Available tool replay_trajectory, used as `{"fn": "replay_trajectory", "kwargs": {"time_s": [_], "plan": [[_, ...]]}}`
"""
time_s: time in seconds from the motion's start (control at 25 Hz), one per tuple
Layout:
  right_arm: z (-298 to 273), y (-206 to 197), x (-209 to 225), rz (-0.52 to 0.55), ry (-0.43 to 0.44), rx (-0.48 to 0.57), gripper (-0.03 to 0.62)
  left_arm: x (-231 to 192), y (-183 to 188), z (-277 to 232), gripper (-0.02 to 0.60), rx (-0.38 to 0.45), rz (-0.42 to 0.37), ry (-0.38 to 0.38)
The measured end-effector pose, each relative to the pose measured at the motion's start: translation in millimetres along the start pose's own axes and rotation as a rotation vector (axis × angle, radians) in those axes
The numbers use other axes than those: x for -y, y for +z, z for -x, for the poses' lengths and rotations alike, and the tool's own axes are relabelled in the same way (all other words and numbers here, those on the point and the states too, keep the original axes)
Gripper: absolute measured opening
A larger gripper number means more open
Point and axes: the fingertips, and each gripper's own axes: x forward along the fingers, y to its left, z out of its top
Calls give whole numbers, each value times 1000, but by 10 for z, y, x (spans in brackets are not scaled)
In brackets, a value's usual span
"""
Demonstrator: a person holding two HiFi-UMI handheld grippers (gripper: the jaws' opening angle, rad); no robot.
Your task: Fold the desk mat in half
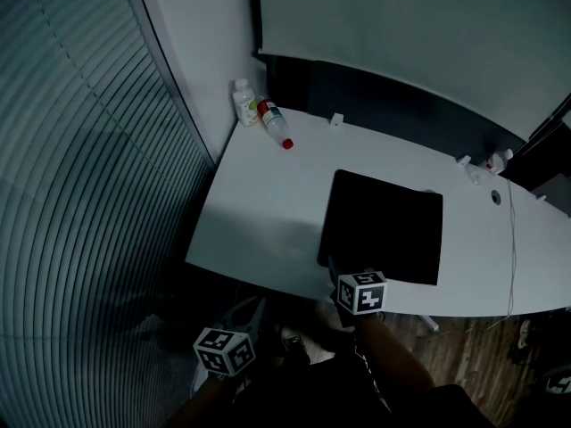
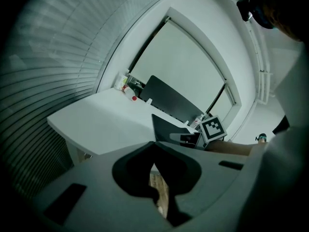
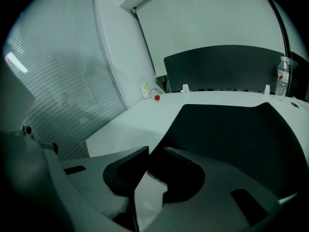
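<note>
Lying flat on the white desk (image 1: 259,203), the black desk mat (image 1: 384,226) sits toward the near edge. The right gripper (image 3: 155,148) is at its near left corner, jaws slightly apart, the mat's edge seemingly just between the tips and not pinched. The left gripper (image 2: 154,143) hangs off the desk's near edge, jaws together on nothing. Well apart at the far left corner are 2 containers, a white bottle (image 1: 244,102) and a red-capped bottle (image 1: 275,125). A cable (image 1: 513,239) runs right of the mat.

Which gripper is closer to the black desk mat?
Right. The right gripper is at the near corner of the desk mat; the left gripper is off the table, short of it.
</note>
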Motion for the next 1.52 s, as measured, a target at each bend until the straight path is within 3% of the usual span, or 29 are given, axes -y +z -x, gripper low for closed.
{"fn": "replay_trajectory", "kwargs": {"time_s": [0.2, 0.44, 1.04, 1.52], "plan": [[111, 48, -20, 13, 6, 21, 78, 79, 34, -18, 6, 8, -12, -16], [305, 74, -7, 1, 32, 63, 28, 242, 38, -56, 6, 9, -37, -34], [1133, -35, -5, -26, 89, 144, 23, 1051, -80, -366, 6, -35, -124, -143], [1973, -177, 701, -134, -43, 233, 23, 1760, -192, -676, 6, -90, -217, -267]]}}
